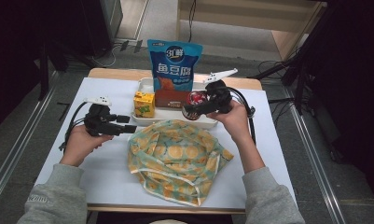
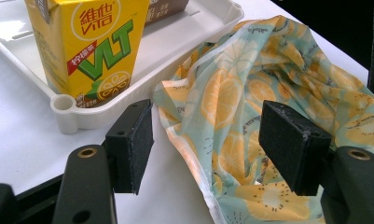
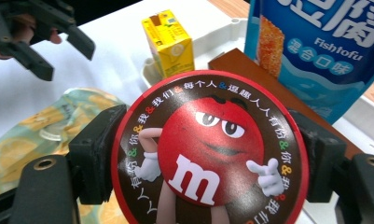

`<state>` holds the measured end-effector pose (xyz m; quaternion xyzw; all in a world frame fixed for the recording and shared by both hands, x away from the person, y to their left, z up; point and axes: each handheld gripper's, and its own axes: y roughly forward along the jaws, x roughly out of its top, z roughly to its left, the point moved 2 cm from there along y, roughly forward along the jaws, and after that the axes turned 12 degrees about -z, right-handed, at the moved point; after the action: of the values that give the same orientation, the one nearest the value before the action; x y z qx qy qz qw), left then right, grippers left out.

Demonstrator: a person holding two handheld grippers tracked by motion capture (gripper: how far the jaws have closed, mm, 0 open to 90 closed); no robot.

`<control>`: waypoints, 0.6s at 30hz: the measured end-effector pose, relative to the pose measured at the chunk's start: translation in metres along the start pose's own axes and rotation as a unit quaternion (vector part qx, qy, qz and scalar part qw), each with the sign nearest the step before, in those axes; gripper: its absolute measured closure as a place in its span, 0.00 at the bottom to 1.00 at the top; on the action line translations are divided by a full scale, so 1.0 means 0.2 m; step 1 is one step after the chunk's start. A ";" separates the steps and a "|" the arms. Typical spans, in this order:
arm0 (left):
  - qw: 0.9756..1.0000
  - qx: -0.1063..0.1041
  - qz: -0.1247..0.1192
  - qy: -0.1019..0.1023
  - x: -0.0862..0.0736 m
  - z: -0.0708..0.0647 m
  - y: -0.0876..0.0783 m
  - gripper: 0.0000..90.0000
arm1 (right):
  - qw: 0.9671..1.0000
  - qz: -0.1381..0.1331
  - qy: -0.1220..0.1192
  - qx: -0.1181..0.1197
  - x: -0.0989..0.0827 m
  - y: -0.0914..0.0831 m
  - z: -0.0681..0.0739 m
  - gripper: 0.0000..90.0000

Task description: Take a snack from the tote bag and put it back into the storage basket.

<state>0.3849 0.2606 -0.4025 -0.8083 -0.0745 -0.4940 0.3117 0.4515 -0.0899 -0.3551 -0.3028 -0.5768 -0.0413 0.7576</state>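
Round candy tin in my right claw, lemon-print bag waiting below

My right claw (image 3: 208,154) is clamped on the candy tin (image 3: 210,149), pads squeezing its rim from both sides, dead centre in the right gripper view; in the high view it hangs right of centre, over the white tray (image 1: 208,122). Feels like a stiff, light, slick little tin to me, so the rim is the only sensible grip and it could pivot if I go slack. My left claw (image 2: 208,144) has its jaws apart, empty, at the edge of the floppy cloth bag (image 2: 268,93), lower middle of the high view. That one's soft, so pinch the hem.
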 end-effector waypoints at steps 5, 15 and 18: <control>1.000 -0.002 0.003 -0.002 -0.01 0.00 0.00 0.40 | 1.000 0.004 -0.002 -0.014 -0.01 0.02 -0.03 0.26; 1.000 -0.002 0.006 -0.003 -0.01 0.00 0.01 0.40 | 0.999 0.015 0.003 -0.029 -0.07 0.11 -0.10 0.26; 1.000 -0.003 0.008 -0.003 -0.02 0.00 0.02 0.40 | 0.999 0.018 0.005 -0.037 -0.08 0.13 -0.12 0.26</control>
<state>0.3846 0.2585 -0.4065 -0.8114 -0.0676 -0.4890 0.3129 0.4770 -0.0867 -0.3842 -0.3406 -0.5657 -0.0499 0.7493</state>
